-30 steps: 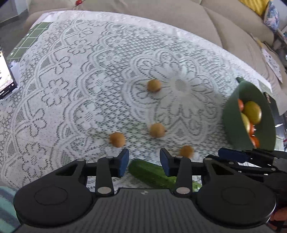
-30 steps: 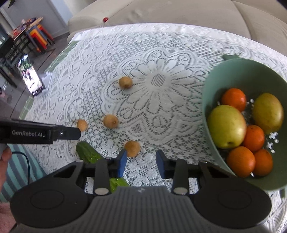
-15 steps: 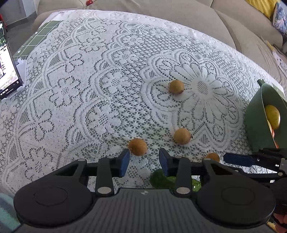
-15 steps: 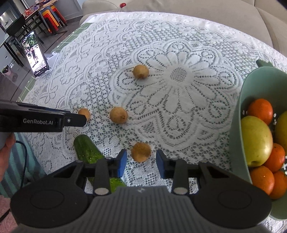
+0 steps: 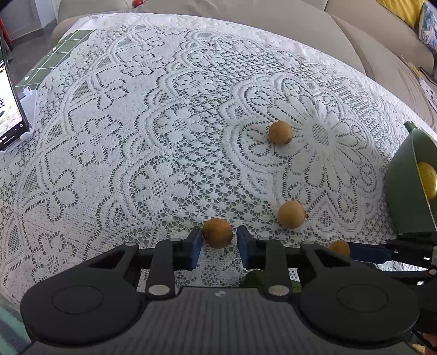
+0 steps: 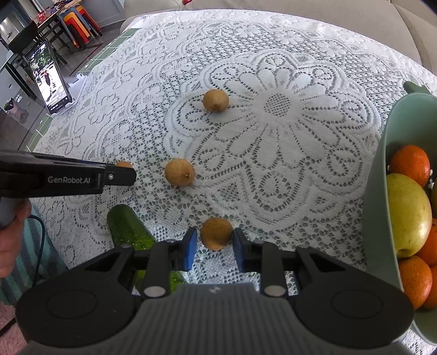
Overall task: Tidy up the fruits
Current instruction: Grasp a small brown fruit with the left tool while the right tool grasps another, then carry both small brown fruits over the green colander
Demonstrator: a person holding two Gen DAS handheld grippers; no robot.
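Several small brown round fruits lie on the lace tablecloth [image 5: 164, 136]. My left gripper [image 5: 219, 239] is open, its blue pads on either side of one brown fruit [image 5: 218, 233]. My right gripper [image 6: 212, 240] is open around another brown fruit [image 6: 216, 237]; that fruit shows partly hidden in the left wrist view [image 5: 338, 247]. Two more brown fruits lie farther out [image 6: 179, 172] [image 6: 215, 100]. A green bowl [image 6: 382, 191] at the right holds oranges [image 6: 409, 165] and a yellow-green apple [image 6: 408, 215].
A cucumber [image 6: 128, 229] lies on the cloth under the right gripper's left side. A phone on a stand [image 6: 49, 77] is at the table's left edge. A beige sofa [image 5: 245, 11] runs behind the table.
Both grippers have moved forward and down, each now with a brown fruit between its open pads. The bowl has slid toward the right edge of both views.
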